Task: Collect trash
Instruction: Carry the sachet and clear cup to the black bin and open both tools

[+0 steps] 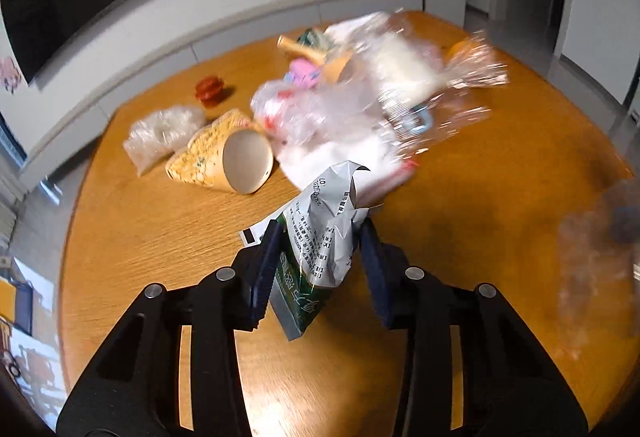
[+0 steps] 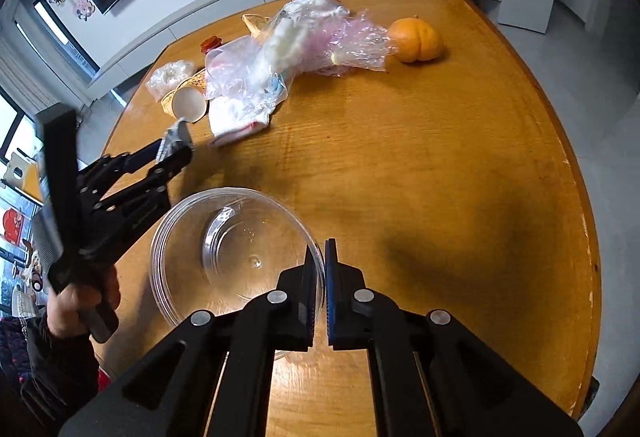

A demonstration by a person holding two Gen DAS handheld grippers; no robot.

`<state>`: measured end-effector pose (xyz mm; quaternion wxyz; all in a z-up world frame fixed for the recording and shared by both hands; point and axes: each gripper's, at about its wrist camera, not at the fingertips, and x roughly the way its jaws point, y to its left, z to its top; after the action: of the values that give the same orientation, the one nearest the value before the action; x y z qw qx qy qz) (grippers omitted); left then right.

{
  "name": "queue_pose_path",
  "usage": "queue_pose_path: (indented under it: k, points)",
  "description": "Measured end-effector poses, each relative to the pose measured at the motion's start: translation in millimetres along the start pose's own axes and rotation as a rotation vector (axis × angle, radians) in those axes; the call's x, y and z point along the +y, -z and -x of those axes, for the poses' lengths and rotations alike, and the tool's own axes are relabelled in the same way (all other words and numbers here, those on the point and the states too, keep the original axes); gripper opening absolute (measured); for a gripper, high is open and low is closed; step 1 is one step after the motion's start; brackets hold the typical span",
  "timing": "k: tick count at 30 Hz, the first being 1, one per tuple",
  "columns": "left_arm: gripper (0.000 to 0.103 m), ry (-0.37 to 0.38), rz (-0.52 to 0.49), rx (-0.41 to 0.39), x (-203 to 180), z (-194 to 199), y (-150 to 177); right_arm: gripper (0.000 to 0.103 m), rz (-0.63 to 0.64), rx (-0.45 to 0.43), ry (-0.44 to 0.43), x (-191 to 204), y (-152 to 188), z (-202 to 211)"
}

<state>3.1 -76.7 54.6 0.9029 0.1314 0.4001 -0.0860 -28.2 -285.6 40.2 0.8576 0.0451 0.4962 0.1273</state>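
A: We log the left gripper (image 1: 316, 257) closed on a crumpled green-and-silver wrapper (image 1: 320, 233), held above the wooden table (image 1: 140, 237). We judge it light, thin and crinkly; the pads grip its creased middle and the torn top flops free.

B: Agreed. Our right gripper (image 2: 319, 289) pinches the rim of the clear plastic bowl (image 2: 224, 249), jaws nearly together across the wall. We expect it to be stiff but smooth and possibly slippery, so the rim is the sensible hold.

A: The remaining trash lies farther back: the paper cup (image 1: 236, 161), loose plastic bags (image 2: 256, 73), all soft and light. The orange (image 2: 416, 39) sits just beside them.

B: We would take the bags by a bunched fold.
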Motion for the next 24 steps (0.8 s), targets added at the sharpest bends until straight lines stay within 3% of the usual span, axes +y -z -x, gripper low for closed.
queue_pose_path:
  k: [5,11,18,24]
  points:
    - [0.04,0.044,-0.083,-0.058,-43,44,-2,0.005,-0.065,-0.045,-0.005,-28,29,27]
    - [0.04,0.139,-0.205,-0.123,-129,94,0,0.005,-0.175,-0.102,0.028,-82,87,73]
    - [0.04,0.352,-0.372,-0.156,-266,133,1,0.005,-0.368,-0.169,0.125,-165,177,131]
    - [0.04,0.525,-0.542,-0.109,-394,150,14,0.005,-0.566,-0.182,0.234,-238,260,165]
